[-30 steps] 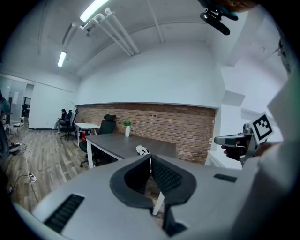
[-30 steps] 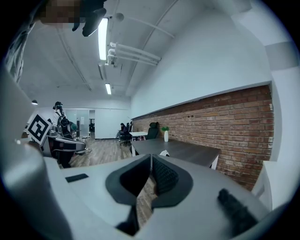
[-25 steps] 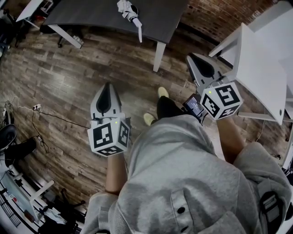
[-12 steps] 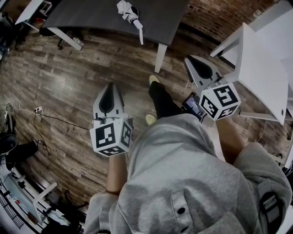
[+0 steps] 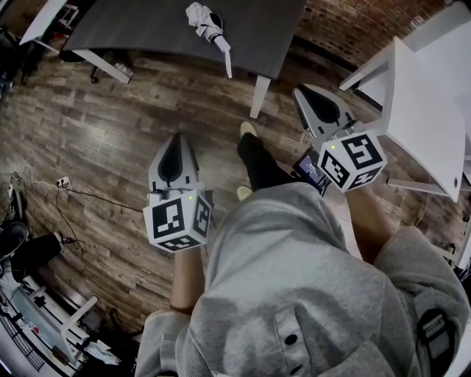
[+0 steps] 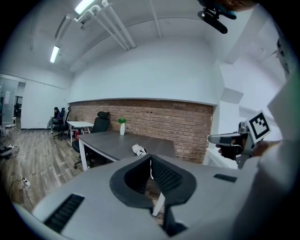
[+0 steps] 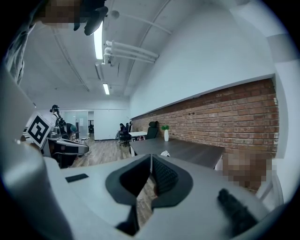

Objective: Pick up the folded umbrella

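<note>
Left gripper (image 5: 174, 143): jaws pressed together with nothing between them. I judge they are closed only because the target is too far for any grasp.
Right gripper (image 5: 307, 97): jaws also pressed together and empty, held beside the left one and pointing the same way, a little below level.
Shoe (image 5: 248, 129): set forward on the wooden floor (image 5: 96, 132), between the two pairs of jaws and a little ahead of them. It looks like a step toward the table.
Dark table (image 5: 132, 22): ahead of both jaws and well apart from them.
Folded umbrella (image 5: 210, 22): lies flat on the dark table, near its front edge, with its handle pointing toward the jaws. It is almost straight ahead of the left jaws (image 6: 139, 150) and just right of the right jaws' line (image 7: 164, 153). It is not yet reached.
White pot (image 6: 122, 131): beyond the umbrella, left of the left jaws' line. It holds a small green plant (image 6: 122, 121) and has no part in the task.
Office chair (image 6: 99, 123): farthest, behind the table.
</note>
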### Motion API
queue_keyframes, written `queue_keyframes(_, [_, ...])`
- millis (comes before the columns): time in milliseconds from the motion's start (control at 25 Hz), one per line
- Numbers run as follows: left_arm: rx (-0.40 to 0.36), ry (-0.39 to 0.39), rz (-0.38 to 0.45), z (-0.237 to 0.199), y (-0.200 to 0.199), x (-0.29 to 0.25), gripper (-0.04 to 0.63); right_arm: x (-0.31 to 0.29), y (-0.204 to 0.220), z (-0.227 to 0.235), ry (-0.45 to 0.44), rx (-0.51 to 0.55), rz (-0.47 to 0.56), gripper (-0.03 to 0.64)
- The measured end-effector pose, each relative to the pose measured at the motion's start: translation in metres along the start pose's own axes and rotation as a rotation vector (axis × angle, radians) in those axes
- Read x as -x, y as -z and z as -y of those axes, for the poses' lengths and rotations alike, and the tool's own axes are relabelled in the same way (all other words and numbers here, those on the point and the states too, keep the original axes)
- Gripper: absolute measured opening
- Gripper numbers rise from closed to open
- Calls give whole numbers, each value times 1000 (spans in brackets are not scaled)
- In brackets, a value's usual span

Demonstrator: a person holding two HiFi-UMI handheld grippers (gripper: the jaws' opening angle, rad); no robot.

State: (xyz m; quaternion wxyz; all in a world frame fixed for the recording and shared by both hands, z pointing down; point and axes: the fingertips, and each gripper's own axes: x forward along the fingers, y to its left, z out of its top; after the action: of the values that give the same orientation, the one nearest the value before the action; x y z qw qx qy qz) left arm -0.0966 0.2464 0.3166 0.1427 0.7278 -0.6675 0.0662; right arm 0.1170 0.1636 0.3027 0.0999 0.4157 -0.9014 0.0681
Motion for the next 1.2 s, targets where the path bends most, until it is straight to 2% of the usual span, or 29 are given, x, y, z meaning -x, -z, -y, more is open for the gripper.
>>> queue_keyframes(800, [-2, 17, -42, -25, -10, -79, 15, -77, -6, 31, 3, -16, -21, 26])
queue_keyframes(1200, [2, 23, -73, -33, -18, -130, 15, -120, -10, 61, 6, -27, -48, 26])
